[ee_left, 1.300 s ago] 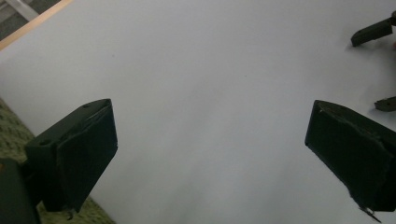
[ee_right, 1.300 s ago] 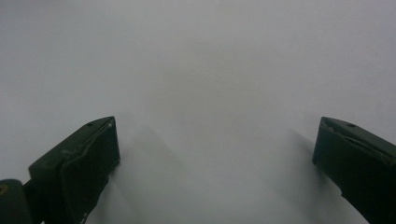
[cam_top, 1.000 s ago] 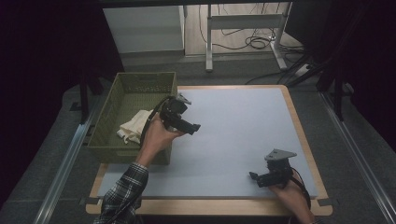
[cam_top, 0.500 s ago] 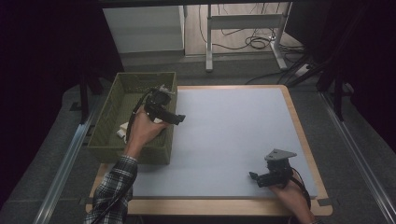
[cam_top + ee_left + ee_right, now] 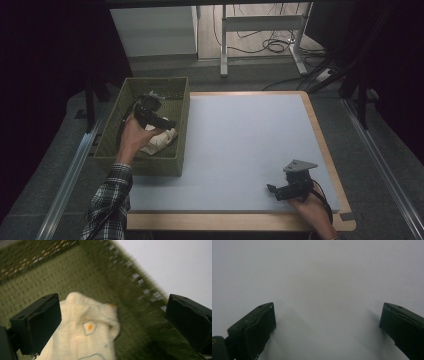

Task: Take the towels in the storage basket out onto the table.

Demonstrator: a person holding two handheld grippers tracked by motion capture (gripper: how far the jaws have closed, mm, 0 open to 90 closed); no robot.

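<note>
In the high view the left gripper [image 5: 167, 122] is hanging inside the green woven basket [image 5: 180, 107], which is sitting at about nine o'clock on the pale grey table [image 5: 240, 145], against its left edge; the person's left hand [image 5: 132, 137] is holding the gripper from the six o'clock side, with a plaid sleeve [image 5: 107, 200] trailing back toward the bottom of the frame; a cream cloth [image 5: 162, 142] is lying on the basket floor, toward the five o'clock corner, just below the gripper. In the left gripper view the jaws are standing wide apart and released, gripping nothing; the cloth [image 5: 85, 335] is showing between them, nearer the left jaw, with a small orange mark on it; whether the jaws are touching it cannot be told, since the view is blurred; the basket wall [image 5: 130, 285] is running diagonally beyond the cloth. The right gripper [image 5: 272, 189] is resting at five o'clock on the table, held by the right hand [image 5: 312, 210]; in the right gripper view its jaws are likewise spread open over bare grey surface [image 5: 319, 277].
</note>
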